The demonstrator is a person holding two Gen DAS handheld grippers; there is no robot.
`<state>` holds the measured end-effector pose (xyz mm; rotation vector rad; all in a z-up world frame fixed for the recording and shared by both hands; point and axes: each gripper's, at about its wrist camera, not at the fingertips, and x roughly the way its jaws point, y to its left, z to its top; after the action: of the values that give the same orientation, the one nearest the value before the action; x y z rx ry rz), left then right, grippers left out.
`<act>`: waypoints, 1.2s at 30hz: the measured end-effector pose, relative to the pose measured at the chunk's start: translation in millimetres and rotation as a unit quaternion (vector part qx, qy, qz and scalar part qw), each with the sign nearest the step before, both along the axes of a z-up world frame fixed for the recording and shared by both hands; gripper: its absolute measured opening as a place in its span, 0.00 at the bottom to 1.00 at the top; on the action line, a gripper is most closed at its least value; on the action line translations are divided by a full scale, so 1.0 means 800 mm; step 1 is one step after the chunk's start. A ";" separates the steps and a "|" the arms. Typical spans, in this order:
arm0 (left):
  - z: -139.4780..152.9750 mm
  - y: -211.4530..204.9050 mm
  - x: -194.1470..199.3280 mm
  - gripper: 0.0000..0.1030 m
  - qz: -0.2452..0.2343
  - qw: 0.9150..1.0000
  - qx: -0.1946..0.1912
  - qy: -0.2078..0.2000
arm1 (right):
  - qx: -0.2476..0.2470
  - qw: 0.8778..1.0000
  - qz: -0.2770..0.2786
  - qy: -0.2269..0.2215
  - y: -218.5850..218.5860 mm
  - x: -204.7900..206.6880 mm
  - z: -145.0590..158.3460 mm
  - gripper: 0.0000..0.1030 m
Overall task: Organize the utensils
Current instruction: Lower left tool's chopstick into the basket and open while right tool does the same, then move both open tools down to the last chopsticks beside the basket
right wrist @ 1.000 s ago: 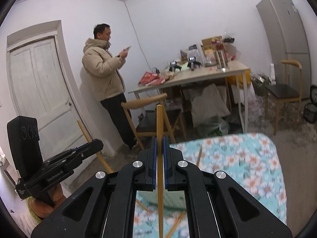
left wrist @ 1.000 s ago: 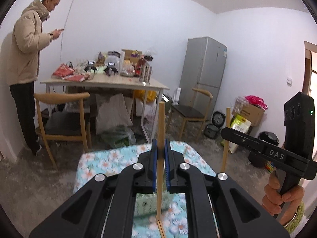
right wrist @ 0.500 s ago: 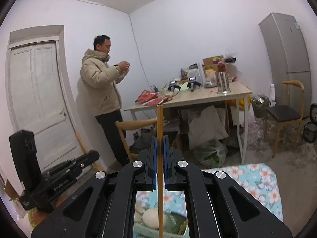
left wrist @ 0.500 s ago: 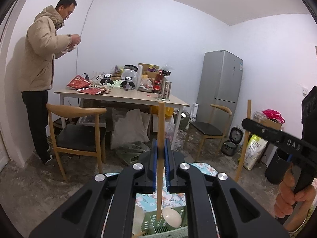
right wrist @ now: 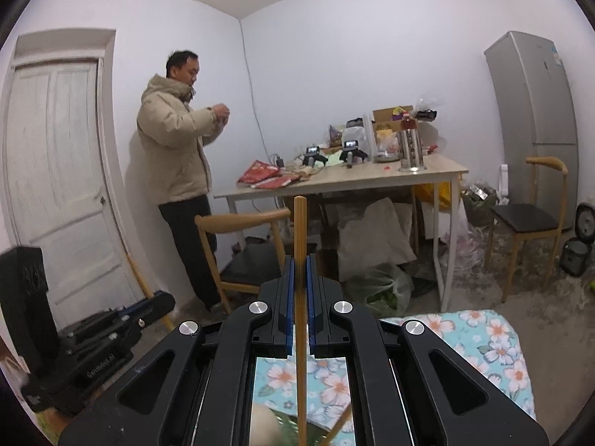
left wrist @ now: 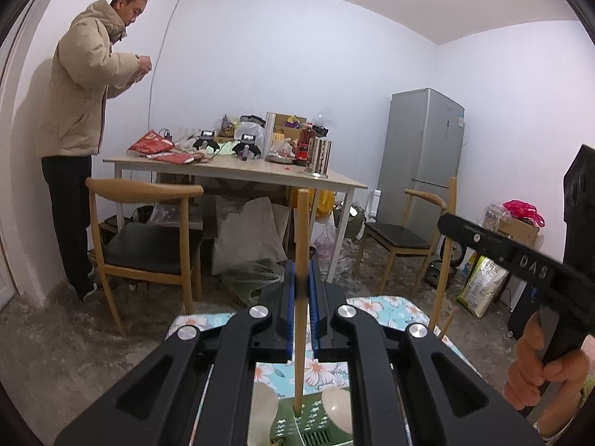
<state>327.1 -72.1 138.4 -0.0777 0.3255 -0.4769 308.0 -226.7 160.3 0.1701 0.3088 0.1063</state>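
Two grippers, each one clamped on an upright chopstick, above a floral cloth.

The left gripper [left wrist: 300,278] has its blue pads closed on a chopstick [left wrist: 301,245]; the low end of this stick stands in a green basket [left wrist: 312,425] just between two pale spoons [left wrist: 336,407]. To its right, a hand [left wrist: 543,368] holds the right gripper [right wrist: 300,278], which pinches a second chopstick [right wrist: 299,238] the same way, upright, its low end over the cloth [right wrist: 494,338]. Far behind, a person [right wrist: 178,156] in a beige coat stands near a crowded table [right wrist: 372,182], with chairs [left wrist: 145,238] and a fridge [left wrist: 420,148] around.
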 end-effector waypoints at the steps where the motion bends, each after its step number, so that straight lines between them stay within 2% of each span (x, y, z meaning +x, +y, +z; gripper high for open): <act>1: -0.005 0.000 0.000 0.06 -0.001 1.000 0.000 0.005 | -0.005 1.000 -0.001 0.008 0.002 0.000 -0.009 0.04; 5: -0.025 0.001 -0.002 0.06 -0.009 1.000 0.001 0.029 | -0.012 1.000 0.001 0.022 0.005 -0.008 -0.022 0.08; 7: -0.030 0.002 -0.005 0.11 -0.013 0.999 0.002 0.038 | -0.013 1.000 -0.001 0.020 0.002 -0.018 -0.021 0.25; 9: -0.034 0.006 -0.008 0.33 -0.013 0.999 0.002 0.049 | -0.013 1.000 -0.005 0.013 -0.001 -0.026 -0.017 0.37; 10: -0.034 0.008 -0.011 0.37 -0.013 0.999 -0.001 0.050 | -0.012 1.000 -0.006 0.011 -0.002 -0.028 -0.014 0.40; 12: -0.032 0.013 -0.019 0.46 -0.010 0.999 -0.001 0.049 | -0.010 1.000 -0.012 0.004 -0.007 -0.041 -0.007 0.43; 16: -0.023 0.026 -0.045 0.50 0.000 0.999 -0.001 0.035 | 0.003 1.000 -0.022 -0.010 -0.020 -0.075 0.006 0.47; 19: -0.014 0.045 -0.083 0.55 0.009 1.000 -0.002 0.009 | 0.018 0.999 -0.027 -0.020 -0.030 -0.120 0.012 0.50; 22: -0.014 0.064 -0.118 0.56 0.010 1.000 -0.006 0.003 | 0.040 0.999 -0.017 -0.003 -0.034 -0.151 0.002 0.51; 25: -0.027 0.079 -0.144 0.56 -0.010 0.999 -0.011 0.036 | 0.081 0.996 0.005 0.041 -0.036 -0.168 -0.022 0.51; 27: -0.043 0.081 -0.155 0.56 -0.032 0.997 -0.010 0.073 | 0.121 0.988 0.031 0.090 -0.032 -0.175 -0.053 0.51; 30: -0.084 0.076 -0.170 0.56 -0.078 0.985 -0.011 0.152 | 0.189 0.963 0.069 0.180 -0.021 -0.176 -0.117 0.51; 32: -0.114 0.065 -0.174 0.56 -0.105 0.973 -0.002 0.203 | 0.213 0.945 0.072 0.237 -0.011 -0.173 -0.160 0.49; 34: -0.151 0.054 -0.179 0.50 -0.126 0.959 0.004 0.254 | 0.241 0.921 0.082 0.295 0.000 -0.168 -0.202 0.43; 36: -0.186 0.046 -0.180 0.38 -0.140 0.940 0.001 0.312 | 0.268 0.900 0.081 0.333 0.006 -0.162 -0.232 0.38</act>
<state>182.9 -35.5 -10.7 -0.1833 0.9698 -0.7314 178.7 -221.7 -24.9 0.7378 0.9802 0.3008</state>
